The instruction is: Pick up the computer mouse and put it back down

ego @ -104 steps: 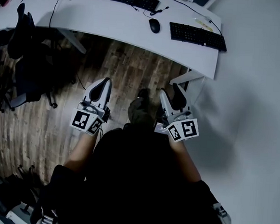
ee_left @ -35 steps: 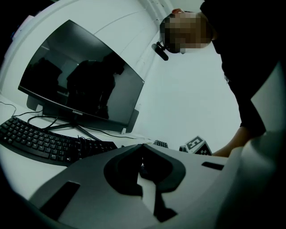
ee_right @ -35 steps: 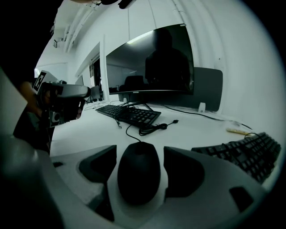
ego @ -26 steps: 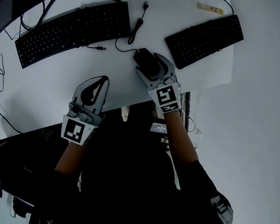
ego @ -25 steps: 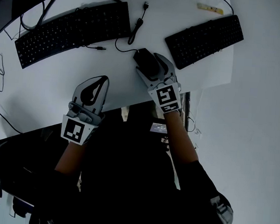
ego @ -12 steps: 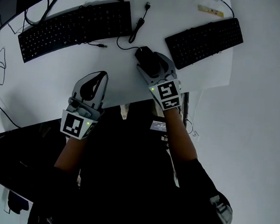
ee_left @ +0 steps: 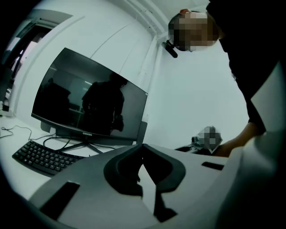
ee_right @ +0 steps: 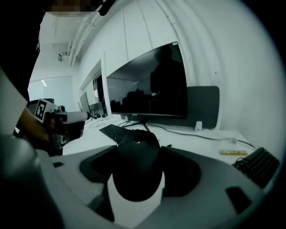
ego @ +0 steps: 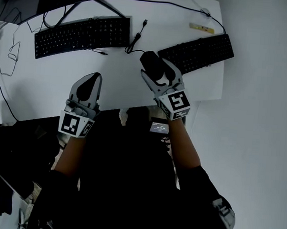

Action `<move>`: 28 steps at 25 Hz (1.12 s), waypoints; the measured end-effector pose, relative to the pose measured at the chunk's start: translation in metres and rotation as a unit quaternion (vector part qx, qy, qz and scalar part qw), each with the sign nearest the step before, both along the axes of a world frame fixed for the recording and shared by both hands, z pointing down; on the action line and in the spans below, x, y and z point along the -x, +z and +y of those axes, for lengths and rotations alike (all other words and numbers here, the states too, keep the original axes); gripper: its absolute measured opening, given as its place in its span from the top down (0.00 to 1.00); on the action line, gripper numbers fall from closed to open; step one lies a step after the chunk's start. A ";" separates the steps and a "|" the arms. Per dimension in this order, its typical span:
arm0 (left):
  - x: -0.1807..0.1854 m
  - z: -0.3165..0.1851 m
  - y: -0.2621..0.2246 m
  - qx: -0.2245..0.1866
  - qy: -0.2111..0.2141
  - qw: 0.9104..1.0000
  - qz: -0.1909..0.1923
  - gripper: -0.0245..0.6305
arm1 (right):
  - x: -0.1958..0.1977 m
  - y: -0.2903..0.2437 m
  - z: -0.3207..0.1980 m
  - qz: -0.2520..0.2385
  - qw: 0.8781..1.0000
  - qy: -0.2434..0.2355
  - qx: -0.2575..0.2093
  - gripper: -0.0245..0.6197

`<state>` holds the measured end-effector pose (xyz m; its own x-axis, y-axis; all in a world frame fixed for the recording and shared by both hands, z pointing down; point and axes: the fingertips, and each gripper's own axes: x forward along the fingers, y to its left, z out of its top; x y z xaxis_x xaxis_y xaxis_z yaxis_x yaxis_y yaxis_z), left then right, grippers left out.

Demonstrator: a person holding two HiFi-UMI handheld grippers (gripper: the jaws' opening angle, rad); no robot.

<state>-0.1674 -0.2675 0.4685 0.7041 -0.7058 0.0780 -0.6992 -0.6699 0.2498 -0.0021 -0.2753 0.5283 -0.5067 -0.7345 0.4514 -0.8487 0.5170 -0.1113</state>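
Working over a white desk (ego: 47, 79) in a pale-walled room, we note the right gripper (ego: 157, 71) clamped on the black computer mouse (ego: 150, 61). It sits between the left keyboard (ego: 83, 32) and right keyboard (ego: 198, 51); whether it touches the desk is unclear. The left gripper (ego: 93, 79) has its jaws together and empty, near the front edge, with bare desk ahead. The logo (ee_left: 87, 133) on the monitor (ee_left: 89, 98) is too small to read.

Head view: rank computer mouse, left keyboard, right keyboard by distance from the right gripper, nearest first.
1. computer mouse: between the jaws of the right gripper.
2. right keyboard: just beyond the gripper, on its right.
3. left keyboard: farthest, off to the left.
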 end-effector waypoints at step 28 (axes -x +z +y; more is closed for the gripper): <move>-0.002 0.107 -0.182 -0.164 -0.179 0.970 -0.018 0.97 | -0.090 -0.233 0.100 -0.137 0.958 -0.067 -0.243 0.49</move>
